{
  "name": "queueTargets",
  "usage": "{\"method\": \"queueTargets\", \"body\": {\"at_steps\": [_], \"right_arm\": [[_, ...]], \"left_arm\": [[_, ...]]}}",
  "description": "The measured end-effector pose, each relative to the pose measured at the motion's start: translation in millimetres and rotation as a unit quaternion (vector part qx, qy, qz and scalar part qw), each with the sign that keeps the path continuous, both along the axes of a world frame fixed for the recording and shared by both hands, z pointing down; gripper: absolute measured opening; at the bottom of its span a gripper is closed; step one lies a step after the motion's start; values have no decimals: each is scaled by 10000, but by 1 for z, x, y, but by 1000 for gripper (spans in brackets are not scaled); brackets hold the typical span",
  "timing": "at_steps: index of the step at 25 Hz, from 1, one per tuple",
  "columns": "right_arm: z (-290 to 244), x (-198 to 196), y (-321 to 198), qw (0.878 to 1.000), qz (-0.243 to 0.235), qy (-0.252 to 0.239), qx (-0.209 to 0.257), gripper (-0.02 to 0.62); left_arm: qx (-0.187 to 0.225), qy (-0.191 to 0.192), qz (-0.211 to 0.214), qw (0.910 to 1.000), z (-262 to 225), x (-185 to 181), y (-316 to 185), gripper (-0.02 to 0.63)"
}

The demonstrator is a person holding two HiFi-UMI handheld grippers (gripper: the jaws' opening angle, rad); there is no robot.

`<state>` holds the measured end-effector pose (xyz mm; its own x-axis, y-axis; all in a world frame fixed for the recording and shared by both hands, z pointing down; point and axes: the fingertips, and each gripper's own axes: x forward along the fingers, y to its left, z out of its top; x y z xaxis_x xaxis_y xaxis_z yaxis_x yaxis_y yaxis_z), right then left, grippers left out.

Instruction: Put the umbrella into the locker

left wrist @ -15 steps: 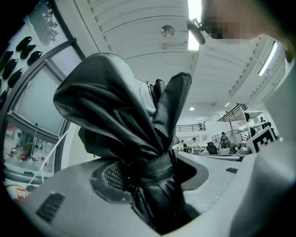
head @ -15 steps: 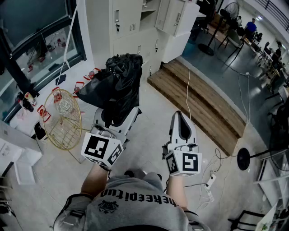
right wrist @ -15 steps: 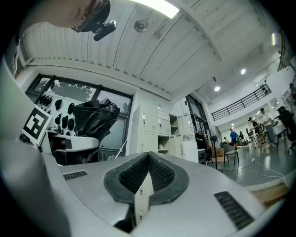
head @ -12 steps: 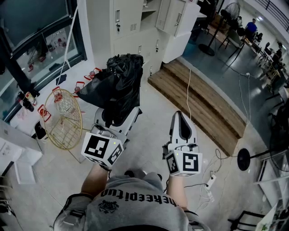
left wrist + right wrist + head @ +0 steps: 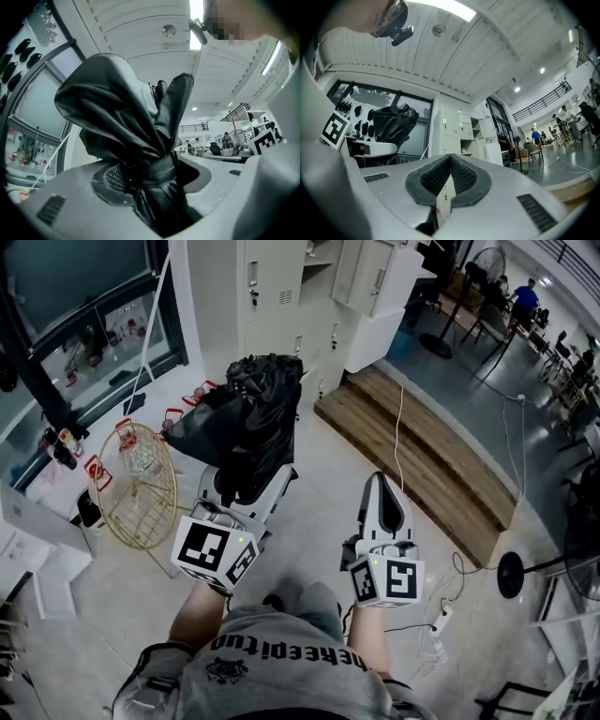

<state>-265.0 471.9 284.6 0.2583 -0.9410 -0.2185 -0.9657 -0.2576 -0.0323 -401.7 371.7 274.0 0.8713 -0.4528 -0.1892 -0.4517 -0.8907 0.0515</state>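
Pale floor (image 5: pixel 314 512) around the person is pretty open, with lots of room straight ahead toward the white lockers (image 5: pixel 267 296) at the far wall. Edges to watch:

- A raised wooden step (image 5: pixel 422 456) runs along the right side, with a white cable (image 5: pixel 400 437) draped across it.
- A gold wire rack (image 5: pixel 141 488) sits low on the left near the window.
- One locker door (image 5: pixel 380 277) hangs open at top right.

Left gripper (image 5: pixel 244 491) has its jaws spread wide and clamped on the black umbrella (image 5: pixel 246 418). It's gripping around the strapped part, and the bunched fabric sticks up and forward past the jaw tips. Right gripper (image 5: pixel 380 482) is closed with nothing in it, level with the left one and apart from the umbrella. Umbrella is well short of the lockers, out over open floor.
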Motion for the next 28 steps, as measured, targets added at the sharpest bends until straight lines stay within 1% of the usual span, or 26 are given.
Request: {"method": "queueTargets", "body": {"at_steps": [3,7,13,17,23,28], "right_arm": [[5,-1,-5,9999,-72,-32,-93,3],[11,7,-13,9998,-45,-32,-178,3],[18,32,-46,9997,-57,-8,-229,2],[11,61,-82,9998,-146,15,-148,3],[-13,108,-142,9996,-227,145,15,2],[-21,154,-184,9996,-247,164,-15,2]], "left_arm": [[-49,15,-11,10000,3,2,-5,262],[-103,6,81,9999,8,13,-14,261],[-86,-17,177,9998,12,44,-42,262],[-69,-22,196,9998,10,77,-72,262],[34,65,138,9999,-12,124,-131,262],[45,79,166,9998,-26,172,-172,262]]}}
